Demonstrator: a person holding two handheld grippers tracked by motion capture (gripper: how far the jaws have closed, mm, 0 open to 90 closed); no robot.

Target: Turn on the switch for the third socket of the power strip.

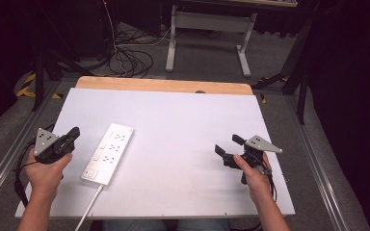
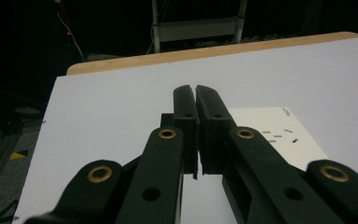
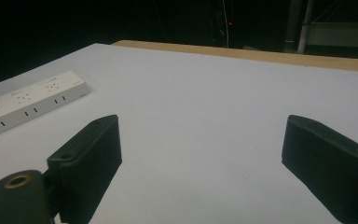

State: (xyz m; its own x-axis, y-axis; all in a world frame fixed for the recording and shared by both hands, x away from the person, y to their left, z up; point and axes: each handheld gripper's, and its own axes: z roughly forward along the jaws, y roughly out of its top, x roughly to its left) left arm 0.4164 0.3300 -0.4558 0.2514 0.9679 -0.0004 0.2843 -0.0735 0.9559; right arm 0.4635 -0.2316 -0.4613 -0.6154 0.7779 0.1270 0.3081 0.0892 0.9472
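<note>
At the left edge of the worktop [image 1: 183, 125] the left gripper [image 1: 73, 134] sits in the person's left hand [image 1: 46, 166] with its jaws pressed together and nothing between them; the left gripper view shows the two black pads meeting face to face. Just to its right lies the power strip [image 1: 108, 153], a long white bar set slantwise, its switch end toward the person and its white cord [image 1: 89, 207] running off the near edge. The gripper is near the strip but apart from it.

From here the first risk, as I judge it, is going in closed: with the jaws shut the gripper can only shove the strip, which would slide or spin on the smooth white surface instead of being grasped. The strip is also wide and flat, so even spread jaws may have to take it across its narrow sides, and a shallow bite could let it tip out. The cord is the other worry; it hangs over the edge and could drag the strip back or snag on a forearm if the strip is lifted or turned.

Further right is bare surface, and then the right gripper [image 1: 227, 150], held in the right hand [image 1: 255, 173] with its jaws spread wide and empty. It is well apart from the strip, so a reach across would be long, and it may cross the cord. Whether the switch is on is too small to tell.
</note>
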